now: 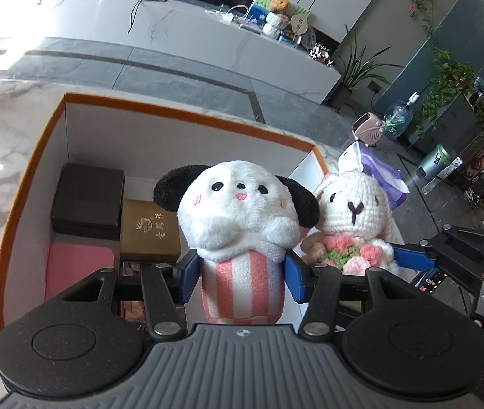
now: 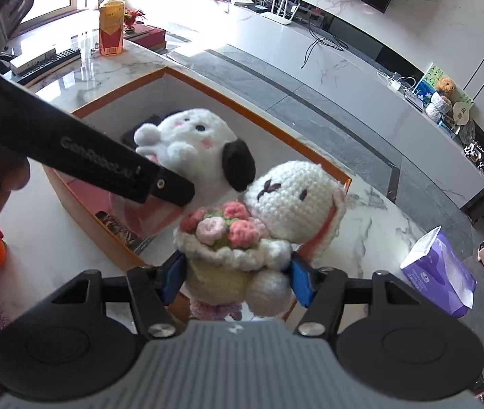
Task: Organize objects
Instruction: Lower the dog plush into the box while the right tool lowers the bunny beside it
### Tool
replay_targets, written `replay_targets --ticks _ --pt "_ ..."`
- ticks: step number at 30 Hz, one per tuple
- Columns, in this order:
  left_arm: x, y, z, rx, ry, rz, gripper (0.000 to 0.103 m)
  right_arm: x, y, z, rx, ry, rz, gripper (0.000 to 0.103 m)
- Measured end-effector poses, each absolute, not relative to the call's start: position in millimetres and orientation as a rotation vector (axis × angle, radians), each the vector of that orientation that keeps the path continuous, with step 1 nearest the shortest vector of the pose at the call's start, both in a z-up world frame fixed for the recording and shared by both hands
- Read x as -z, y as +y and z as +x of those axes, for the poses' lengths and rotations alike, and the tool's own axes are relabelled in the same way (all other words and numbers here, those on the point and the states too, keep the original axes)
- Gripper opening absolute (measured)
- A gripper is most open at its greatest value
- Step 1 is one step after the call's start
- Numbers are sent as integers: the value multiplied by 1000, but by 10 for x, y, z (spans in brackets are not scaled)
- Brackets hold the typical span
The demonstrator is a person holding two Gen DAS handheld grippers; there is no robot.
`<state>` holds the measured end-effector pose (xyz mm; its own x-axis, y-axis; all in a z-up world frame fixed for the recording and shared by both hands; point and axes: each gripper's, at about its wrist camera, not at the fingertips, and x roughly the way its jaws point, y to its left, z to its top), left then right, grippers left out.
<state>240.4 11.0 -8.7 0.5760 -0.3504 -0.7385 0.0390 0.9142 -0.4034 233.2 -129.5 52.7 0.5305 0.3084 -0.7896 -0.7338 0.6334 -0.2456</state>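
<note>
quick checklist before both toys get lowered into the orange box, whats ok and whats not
1. Left gripper clamped on the plush dog at its striped body: ok.
2. Right gripper clamped on the crochet bunny at its lower body: ok.
3. Toys apart from each other: not ok, the dog's black ear touches the bunny's head.
4. Orange box open below the dog: ok.
5. Free floor space in the box: cannot tell; the black case, brown box and pink item fill its left side, and the toys hide the rest.
6. Bunny over the box: cannot tell; it hangs near the box's near wall.
</note>
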Motion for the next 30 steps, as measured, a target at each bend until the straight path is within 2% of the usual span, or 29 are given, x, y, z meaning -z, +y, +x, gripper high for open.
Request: replay_targets --ticks 12,30 --pt "424 46 2522 199 1027 -352 60 -122 -1221 2581 -678 947 -527 64" --pt "498 -8 2630 196 1084 -335 63 -80 -1264 2873 -788 1095 -542 67"
